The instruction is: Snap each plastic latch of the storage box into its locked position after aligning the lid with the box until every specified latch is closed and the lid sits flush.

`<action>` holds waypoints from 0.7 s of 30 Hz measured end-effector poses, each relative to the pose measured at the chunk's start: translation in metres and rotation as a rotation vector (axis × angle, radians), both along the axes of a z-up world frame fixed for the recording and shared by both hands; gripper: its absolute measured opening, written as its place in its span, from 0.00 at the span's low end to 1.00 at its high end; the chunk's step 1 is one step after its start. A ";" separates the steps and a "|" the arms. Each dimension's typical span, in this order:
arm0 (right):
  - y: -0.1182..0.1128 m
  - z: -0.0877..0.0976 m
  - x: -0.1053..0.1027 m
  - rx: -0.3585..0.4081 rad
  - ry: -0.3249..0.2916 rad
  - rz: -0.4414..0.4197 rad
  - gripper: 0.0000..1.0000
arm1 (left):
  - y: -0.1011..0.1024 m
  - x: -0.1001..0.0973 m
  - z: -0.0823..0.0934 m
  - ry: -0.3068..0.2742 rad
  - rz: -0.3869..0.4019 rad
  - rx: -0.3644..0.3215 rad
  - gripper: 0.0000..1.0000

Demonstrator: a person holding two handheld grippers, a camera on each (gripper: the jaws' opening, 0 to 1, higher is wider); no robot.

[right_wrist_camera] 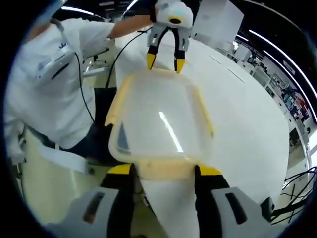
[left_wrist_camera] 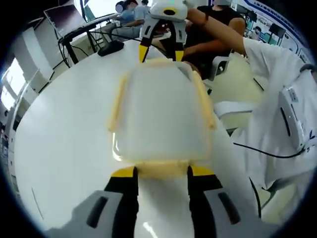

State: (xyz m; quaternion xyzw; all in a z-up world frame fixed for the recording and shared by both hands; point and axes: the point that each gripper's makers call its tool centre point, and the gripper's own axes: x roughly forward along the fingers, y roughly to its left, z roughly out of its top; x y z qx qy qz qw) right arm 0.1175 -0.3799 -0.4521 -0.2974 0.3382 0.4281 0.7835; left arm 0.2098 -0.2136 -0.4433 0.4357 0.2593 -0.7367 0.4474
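A translucent storage box [left_wrist_camera: 161, 114] [right_wrist_camera: 158, 124] with its lid on sits on the white table [left_wrist_camera: 64, 129]. Yellow latches run along its sides [left_wrist_camera: 117, 106] [left_wrist_camera: 205, 104] [right_wrist_camera: 118, 106] [right_wrist_camera: 204, 111]. In the left gripper view, my left gripper [left_wrist_camera: 162, 171] is open at the box's near end, its yellow tips on either side of the end latch [left_wrist_camera: 161, 167]. My right gripper [left_wrist_camera: 161, 53] stands open at the far end. In the right gripper view, my right gripper [right_wrist_camera: 164, 170] straddles its end latch [right_wrist_camera: 166, 168], and the left gripper [right_wrist_camera: 165, 62] is open over the opposite edge.
A person in a white coat [left_wrist_camera: 277, 109] [right_wrist_camera: 49, 84] stands close to the table edge beside the box. A black object [left_wrist_camera: 110, 48] and a laptop [left_wrist_camera: 64, 17] lie beyond the box. Cables [right_wrist_camera: 297, 188] hang off the table's far side.
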 end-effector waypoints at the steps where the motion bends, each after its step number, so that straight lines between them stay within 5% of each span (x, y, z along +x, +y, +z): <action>1: 0.000 0.000 0.000 0.001 -0.002 -0.002 0.46 | 0.000 0.000 0.000 0.001 -0.004 -0.003 0.36; 13: -0.003 0.003 -0.002 0.047 0.001 -0.033 0.38 | -0.003 -0.004 0.001 -0.003 -0.011 0.000 0.38; 21: -0.003 0.002 -0.003 0.045 -0.002 -0.039 0.37 | -0.004 -0.002 0.003 0.054 0.005 -0.091 0.37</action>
